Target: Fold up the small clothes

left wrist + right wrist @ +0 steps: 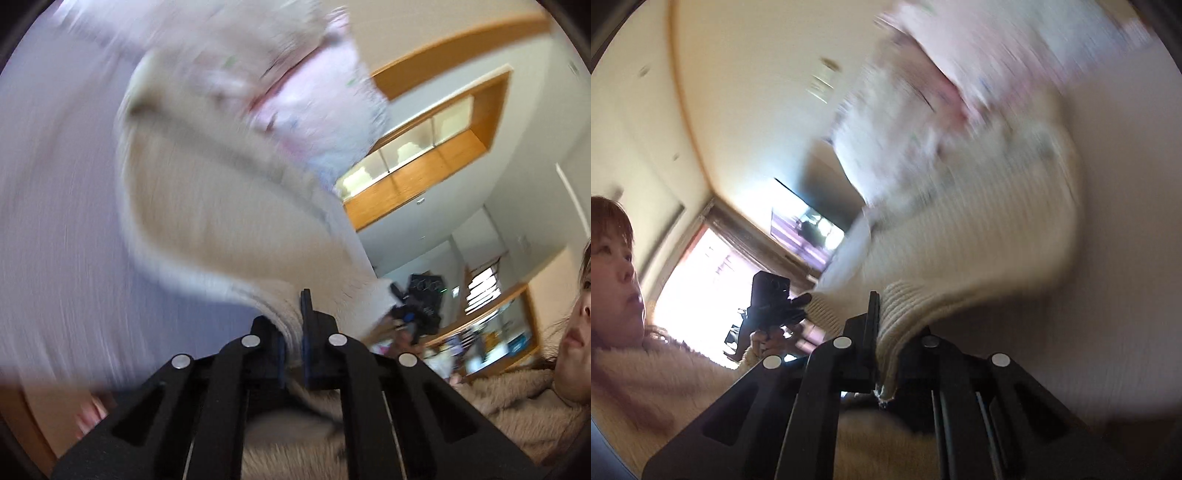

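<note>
- The left gripper (292, 325) has its jaws clenched on the ribbed hem of a small cream knit sweater (221, 206), the fabric pinched between the two dark fingers.
- In the left wrist view the sweater is lifted in the air and stretches away from the jaws toward the upper middle of the frame, long axis running from hem near the camera to collar far off; a pink and white patterned part (314, 99) shows at the far end, badly blurred.
- To the right of it, the right gripper (413, 314) appears small, at the other corner of the hem.
- The right gripper (886, 328) is likewise clenched on the ribbed hem (905, 306).
- In the right wrist view the sweater extends up and rightward from the jaws.
- The left gripper (775, 299) sits left of the hem.
- A pale surface (55, 221) lies behind the garment.
</note>
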